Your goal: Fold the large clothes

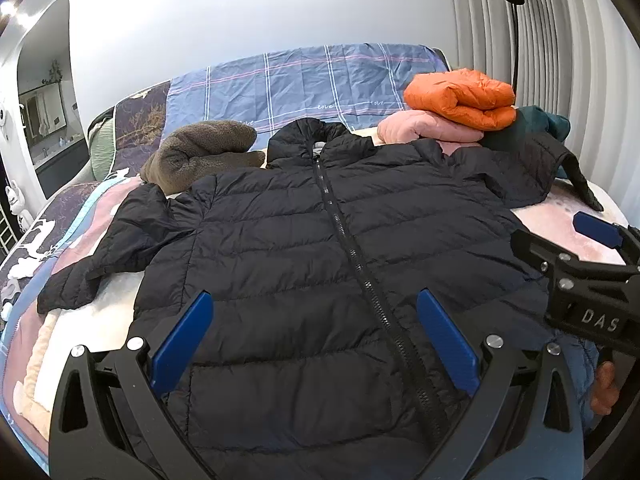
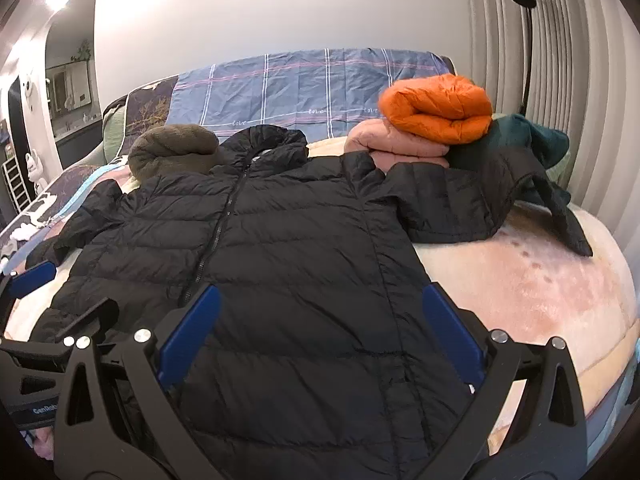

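Now, step in hand: I judge the fold has not begun; the black puffer jacket (image 1: 320, 248) lies spread flat, front up and zipped, and I am lining up for the first fold.
Jacket place: it covers the middle of the bed (image 2: 532, 280), hem at the near edge, hood toward the far edge, one sleeve out toward the left edge and the other toward the far right corner.
Left gripper (image 1: 316, 340): fingers wide apart and holding nothing, hovering just above the hem, astride the zip (image 1: 352, 256).
Right gripper (image 2: 320, 332): fingers also spread and empty, over the right half of the hem, with its right finger close to the jacket's side seam.
Contact: I cannot tell whether either pair of fingers touches the fabric or sits just clear of it.
Next move: I think a sleeve wants bringing in over the body first; the right sleeve (image 2: 452, 208) is rumpled against the stack, so it calls for a pinch near the cuff and a clean lift.
Neighbours: a folded orange jacket (image 2: 436, 108) on a pink one (image 2: 384, 144) at the far right corner, a brown fleece (image 1: 200, 152) by the hood; both sit close to the sleeves.
Risk: slippery, puffy cloth may spring back open.
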